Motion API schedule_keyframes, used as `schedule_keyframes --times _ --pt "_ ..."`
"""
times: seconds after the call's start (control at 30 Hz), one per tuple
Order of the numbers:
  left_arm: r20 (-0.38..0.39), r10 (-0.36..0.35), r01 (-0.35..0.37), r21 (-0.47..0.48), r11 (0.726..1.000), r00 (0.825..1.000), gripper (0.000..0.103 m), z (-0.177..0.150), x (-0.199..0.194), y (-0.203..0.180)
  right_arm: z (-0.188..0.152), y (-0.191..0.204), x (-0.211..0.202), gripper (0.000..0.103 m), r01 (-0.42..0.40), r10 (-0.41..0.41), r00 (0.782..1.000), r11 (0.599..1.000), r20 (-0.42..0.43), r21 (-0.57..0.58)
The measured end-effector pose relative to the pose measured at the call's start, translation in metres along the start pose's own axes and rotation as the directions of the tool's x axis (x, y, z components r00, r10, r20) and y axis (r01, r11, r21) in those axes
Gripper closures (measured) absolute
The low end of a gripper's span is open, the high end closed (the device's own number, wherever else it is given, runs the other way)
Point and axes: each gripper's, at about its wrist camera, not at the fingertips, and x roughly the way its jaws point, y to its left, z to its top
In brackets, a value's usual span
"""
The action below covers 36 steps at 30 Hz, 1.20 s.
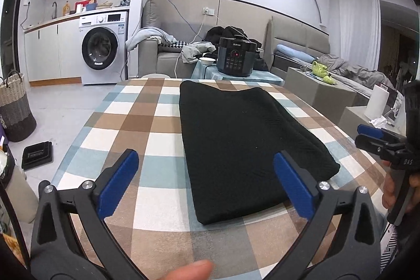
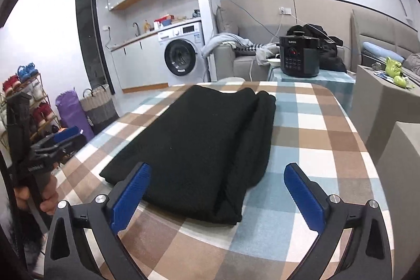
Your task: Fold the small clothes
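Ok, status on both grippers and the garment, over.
Left gripper and right gripper open, nothing held. Black garment folded flat on checked tablecloth. Nothing in the way.

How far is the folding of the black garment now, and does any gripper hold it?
Done: the black garment lies on the checked tablecloth as a long folded rectangle, layers stacked at its right edge. In hand: nothing; the left gripper and right gripper are both open, pads off the cloth. Left: perhaps one more fold across its length; no other clothes show on the table.
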Motion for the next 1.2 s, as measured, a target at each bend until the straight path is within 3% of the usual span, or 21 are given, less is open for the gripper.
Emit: schedule_keyframes --times 0.6,1.2 --pt "-0.017 0.015 -0.015 -0.001 1.000 1.000 0.001 -0.012 0.012 0.004 -0.014 0.000 0.004 0.000 -0.052 0.052 0.997 0.999 0.050 -0.002" --pt "-0.019 0.001 -0.001 -0.017 1.000 1.000 0.001 -0.013 0.012 0.003 -0.017 0.009 -0.004 0.000 -0.025 0.028 0.996 0.999 0.089 -0.041"
